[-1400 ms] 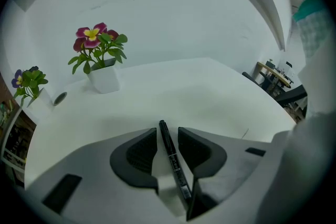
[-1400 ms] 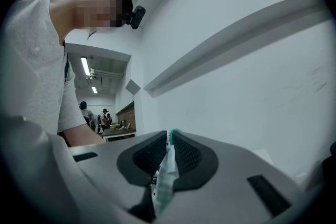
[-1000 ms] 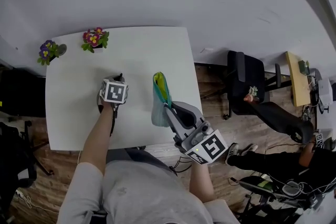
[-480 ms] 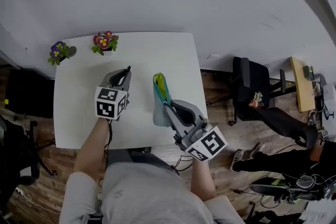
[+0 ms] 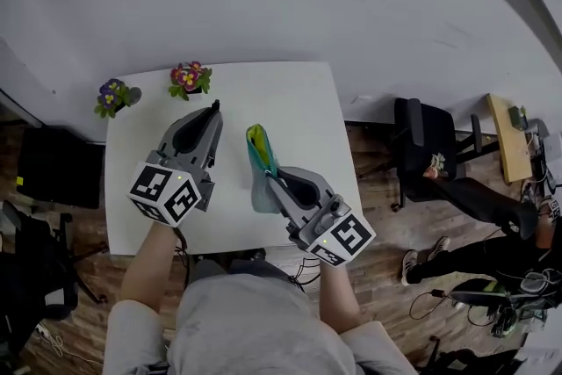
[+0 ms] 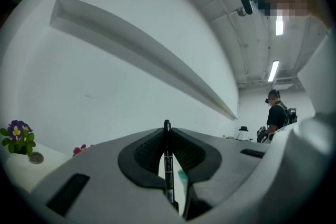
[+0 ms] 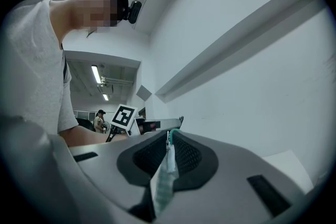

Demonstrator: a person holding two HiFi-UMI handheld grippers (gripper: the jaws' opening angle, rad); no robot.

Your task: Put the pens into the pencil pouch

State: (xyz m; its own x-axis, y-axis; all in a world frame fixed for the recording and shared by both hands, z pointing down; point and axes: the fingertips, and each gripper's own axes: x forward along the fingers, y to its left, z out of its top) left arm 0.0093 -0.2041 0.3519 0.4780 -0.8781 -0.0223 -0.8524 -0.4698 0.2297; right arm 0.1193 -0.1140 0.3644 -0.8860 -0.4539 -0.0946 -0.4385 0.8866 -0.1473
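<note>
While the left gripper (image 6: 167, 131) has its jaws clamped on a black pen (image 6: 168, 164) that stands upright between them, the right gripper (image 7: 170, 136) has its jaws pressed together on the edge of the green pencil pouch (image 5: 260, 155). Both are over the white table (image 5: 303, 105), with the pouch near the pen, on its right. Two flower pots (image 5: 190, 79) stand at the far left.

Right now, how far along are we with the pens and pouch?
Done: the left gripper grips a pen; the right gripper holds the open pouch. In hand: pen beside the pouch, not inside. Left: drop it in; no other pens visible.
</note>
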